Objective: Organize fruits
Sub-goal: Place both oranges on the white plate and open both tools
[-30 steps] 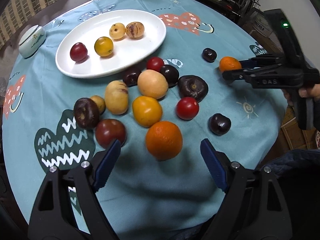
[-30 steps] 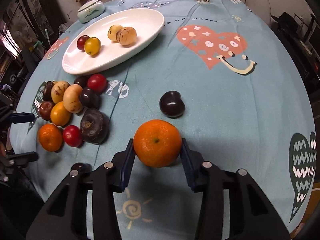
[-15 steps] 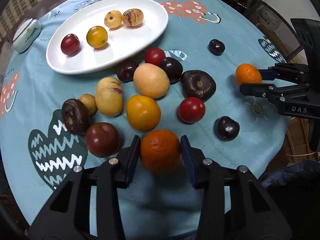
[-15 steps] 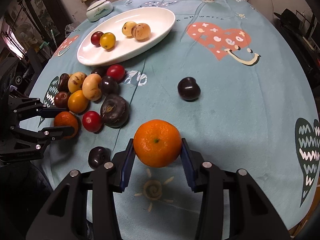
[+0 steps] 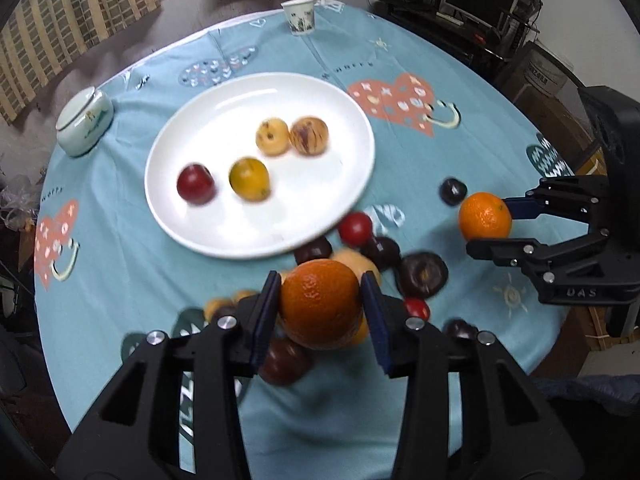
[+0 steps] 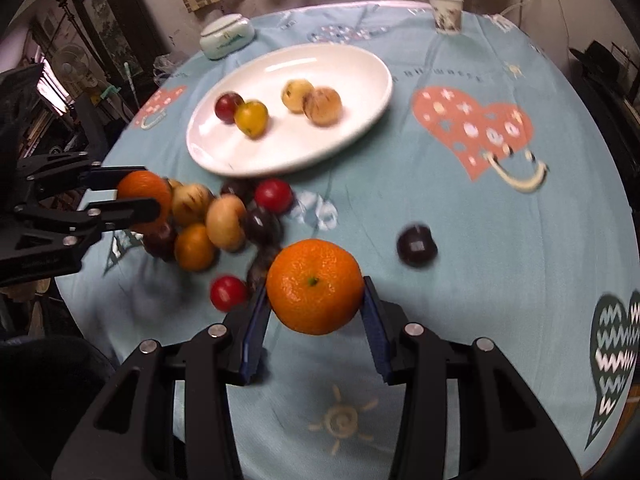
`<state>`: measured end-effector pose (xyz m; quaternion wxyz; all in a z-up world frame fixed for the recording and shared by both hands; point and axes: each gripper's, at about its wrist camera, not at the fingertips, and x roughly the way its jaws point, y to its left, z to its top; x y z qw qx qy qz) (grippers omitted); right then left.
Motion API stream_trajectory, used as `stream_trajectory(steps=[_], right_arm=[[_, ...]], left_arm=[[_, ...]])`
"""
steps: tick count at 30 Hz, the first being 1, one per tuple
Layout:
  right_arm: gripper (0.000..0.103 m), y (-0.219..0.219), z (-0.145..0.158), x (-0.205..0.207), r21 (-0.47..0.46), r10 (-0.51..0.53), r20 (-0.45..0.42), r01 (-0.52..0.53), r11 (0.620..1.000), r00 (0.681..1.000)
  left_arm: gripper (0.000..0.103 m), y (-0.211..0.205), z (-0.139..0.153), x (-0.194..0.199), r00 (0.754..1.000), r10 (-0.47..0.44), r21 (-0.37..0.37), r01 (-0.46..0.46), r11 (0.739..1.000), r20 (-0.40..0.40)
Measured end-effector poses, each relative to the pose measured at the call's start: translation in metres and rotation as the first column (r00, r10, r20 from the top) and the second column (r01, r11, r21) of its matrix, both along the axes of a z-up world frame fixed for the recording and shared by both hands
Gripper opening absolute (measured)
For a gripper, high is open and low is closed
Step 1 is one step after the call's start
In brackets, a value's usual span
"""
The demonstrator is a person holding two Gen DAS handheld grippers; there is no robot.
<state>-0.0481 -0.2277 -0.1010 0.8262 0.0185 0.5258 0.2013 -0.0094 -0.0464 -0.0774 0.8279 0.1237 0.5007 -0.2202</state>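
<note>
Clamping an orange [image 5: 320, 304], the left gripper's [image 5: 320, 312] fingers hold it above the loose fruit pile [image 6: 224, 220]; the right gripper [image 6: 314, 304] likewise grips a mandarin [image 6: 315, 286]. Four fruits sit on the white plate [image 5: 328, 216]; roughly a dozen remain. Beyond: a teal-clothed round counter [image 6: 460, 208], paper cup [image 5: 299, 17], curtains.

Both tools are built alike in matte black plastic. The left gripper [image 5: 320, 308] has two angular, open-framed arms with triangular cut-outs, each ending in a flat blue pad [image 5: 266, 316], and round silver screws [image 5: 227, 322] mark its pivots. The right gripper [image 6: 314, 312] shows the same black linkage, blue pads [image 6: 374, 320] and silver screw heads [image 6: 412, 328]. Seen side-on from the left wrist, its body carries the raised letters "DAS" [image 5: 581, 293] and joins a chunky black handle housing.
</note>
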Motion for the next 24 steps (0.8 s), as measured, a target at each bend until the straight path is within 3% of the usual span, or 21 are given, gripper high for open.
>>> stream_trajectory(steps=[6,13,16,18,21,24], right_arm=[[0.045,0.023,0.037,0.065,0.041,0.043,0.114,-0.048,0.998,0.993],[0.045,0.05,0.032,0.152,0.005,0.04,0.148,-0.041,0.999,0.988],[0.047,0.06,0.018,0.179,-0.03,0.034,0.128,-0.03,0.999,0.991],[0.07,0.062,0.009,0.193,-0.034,0.018,0.104,-0.015,0.999,0.994],[0.07,0.064,0.001,0.202,-0.034,0.016,0.096,-0.013,0.999,0.995],[0.07,0.059,0.004,0.199,-0.029,0.0,0.112,0.003,1.0,0.994]], left_arm=[[0.042,0.01,0.016,0.071,0.996,0.086,-0.056,-0.084,0.995,0.025],[0.042,0.005,-0.001,0.153,0.983,0.181,-0.014,-0.181,0.983,-0.001],[0.043,0.004,-0.015,0.166,0.98,0.199,0.028,-0.198,0.98,-0.005],[0.047,0.009,-0.02,0.17,0.974,0.227,0.025,-0.227,0.974,-0.005],[0.057,0.017,-0.02,0.172,0.97,0.244,0.018,-0.244,0.97,-0.001],[0.058,0.027,-0.013,0.164,0.965,0.259,0.004,-0.26,0.966,0.028]])
